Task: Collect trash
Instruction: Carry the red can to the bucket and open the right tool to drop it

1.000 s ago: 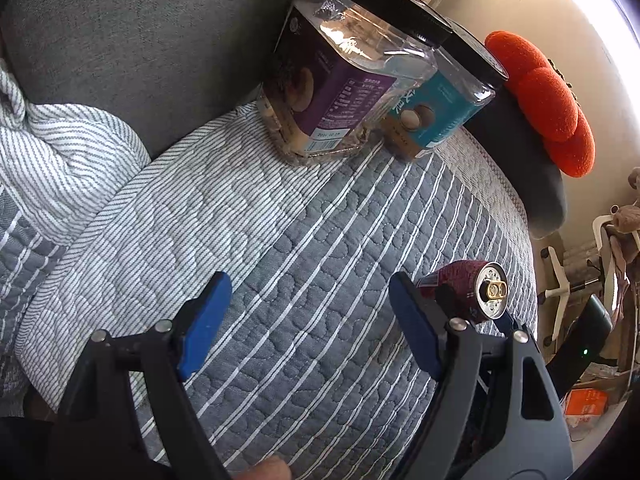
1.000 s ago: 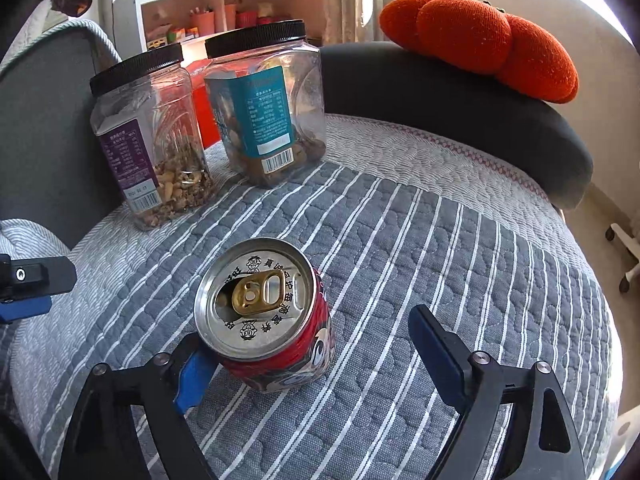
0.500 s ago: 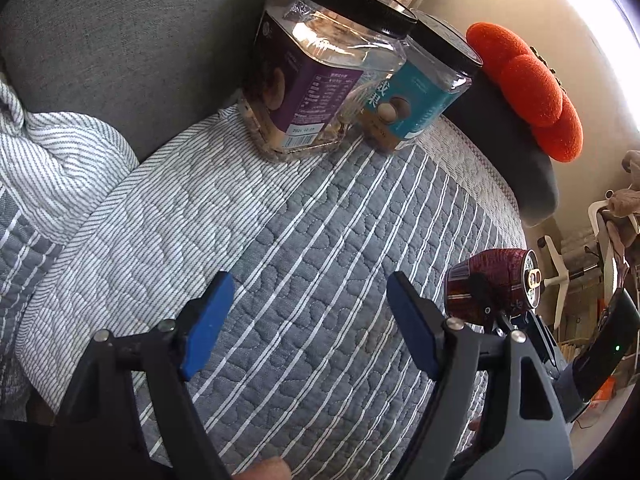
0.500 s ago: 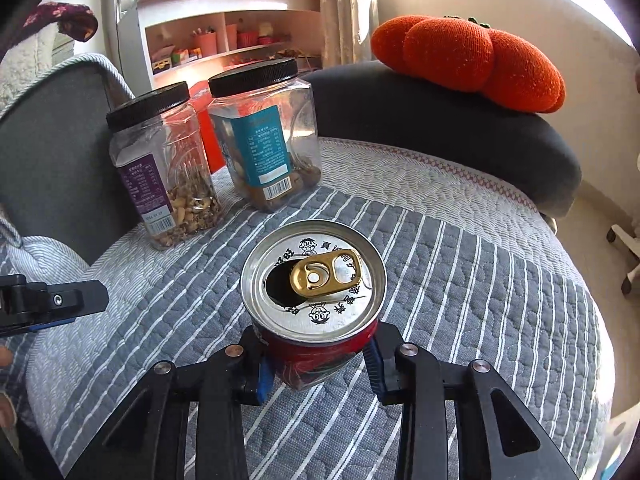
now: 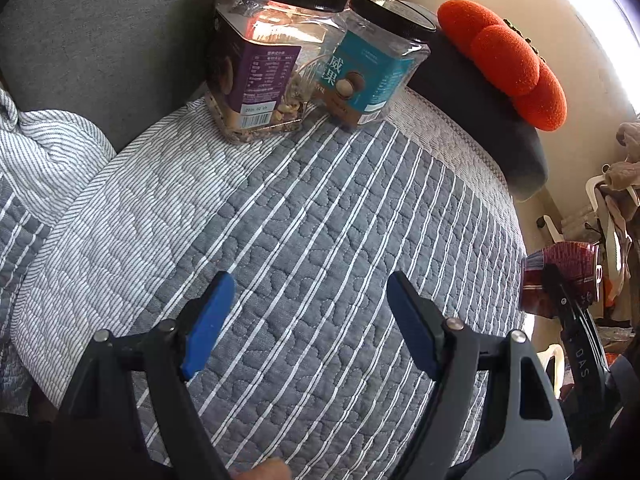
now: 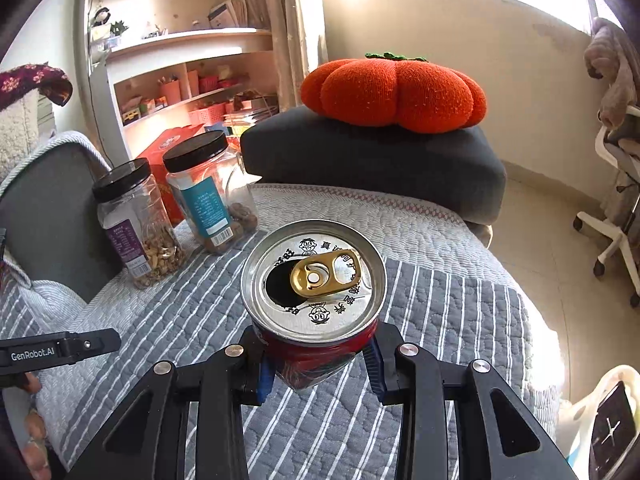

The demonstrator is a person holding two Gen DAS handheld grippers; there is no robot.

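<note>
The right gripper (image 6: 318, 360) is clenched on the opened red can (image 6: 314, 280), held clear above the striped quilt (image 6: 420, 320). So the pickup looks done; dropping it in a bin remains, and no bin shows. The left gripper (image 5: 310, 324) hangs released over bare quilt, holding nothing. Two nut jars (image 6: 136, 224) stand well apart by the sofa back (image 5: 100, 40). To the right the quilt's edge falls away to open floor (image 6: 560, 240), offering free room.
</note>
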